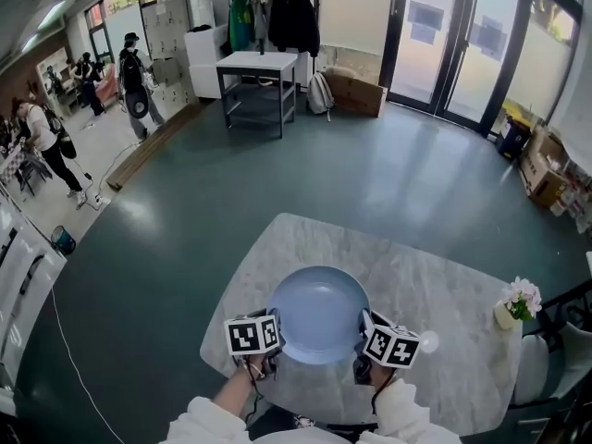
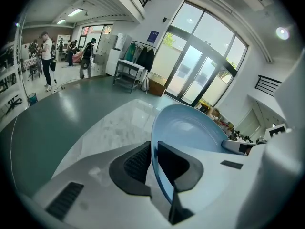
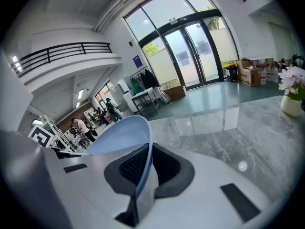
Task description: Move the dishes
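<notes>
A pale blue plate [image 1: 318, 313] hangs above the near part of the marble table [image 1: 435, 276], held by both grippers. My left gripper [image 1: 274, 333] is shut on the plate's left rim, and my right gripper [image 1: 363, 342] is shut on its right rim. In the left gripper view the plate [image 2: 190, 128] stands edge-on between the dark pads [image 2: 138, 163] of the left gripper [image 2: 153, 161]. The right gripper view shows the plate [image 3: 121, 135] pinched the same way in the right gripper [image 3: 145, 168], with the left gripper's marker cube [image 3: 42, 135] beyond it.
A small white vase of pink flowers [image 1: 518, 302] stands at the table's right edge. Dark chairs [image 1: 555, 368] sit to the right of the table. Far off are a grey work table [image 1: 259, 72], a clothes rack, cardboard boxes and several people at the left.
</notes>
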Demonstrator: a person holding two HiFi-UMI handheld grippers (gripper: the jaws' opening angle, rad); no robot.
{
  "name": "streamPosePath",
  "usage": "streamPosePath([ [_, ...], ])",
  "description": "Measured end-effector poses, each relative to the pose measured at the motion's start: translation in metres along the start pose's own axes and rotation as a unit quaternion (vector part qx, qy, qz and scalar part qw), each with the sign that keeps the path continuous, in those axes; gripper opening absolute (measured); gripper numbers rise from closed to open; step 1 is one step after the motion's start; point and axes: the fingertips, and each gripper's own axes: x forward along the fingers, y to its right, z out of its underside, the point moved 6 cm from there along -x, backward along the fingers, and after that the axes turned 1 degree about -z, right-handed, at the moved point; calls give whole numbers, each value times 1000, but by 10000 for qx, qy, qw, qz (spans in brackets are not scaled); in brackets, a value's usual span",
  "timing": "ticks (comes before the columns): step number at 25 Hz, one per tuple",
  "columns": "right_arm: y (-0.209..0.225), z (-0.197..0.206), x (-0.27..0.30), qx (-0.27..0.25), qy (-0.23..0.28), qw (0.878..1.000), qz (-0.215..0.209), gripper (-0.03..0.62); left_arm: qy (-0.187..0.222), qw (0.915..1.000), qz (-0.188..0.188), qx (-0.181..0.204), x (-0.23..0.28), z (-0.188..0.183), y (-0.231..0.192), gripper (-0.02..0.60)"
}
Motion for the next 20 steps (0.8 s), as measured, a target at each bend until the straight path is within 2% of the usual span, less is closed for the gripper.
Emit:
streamPosePath([
  [11, 9, -45, 62, 8, -11, 9999, 157, 71, -161, 9994, 107, 279, 62, -58, -8, 31],
  [15, 12, -65, 100, -187, -46, 9996, 188, 71, -206, 9992, 160, 289, 98, -78, -20, 34],
  [20, 24, -81, 151, -182, -16, 9996, 230, 71, -227, 9986, 205, 425, 146, -105, -33, 35],
])
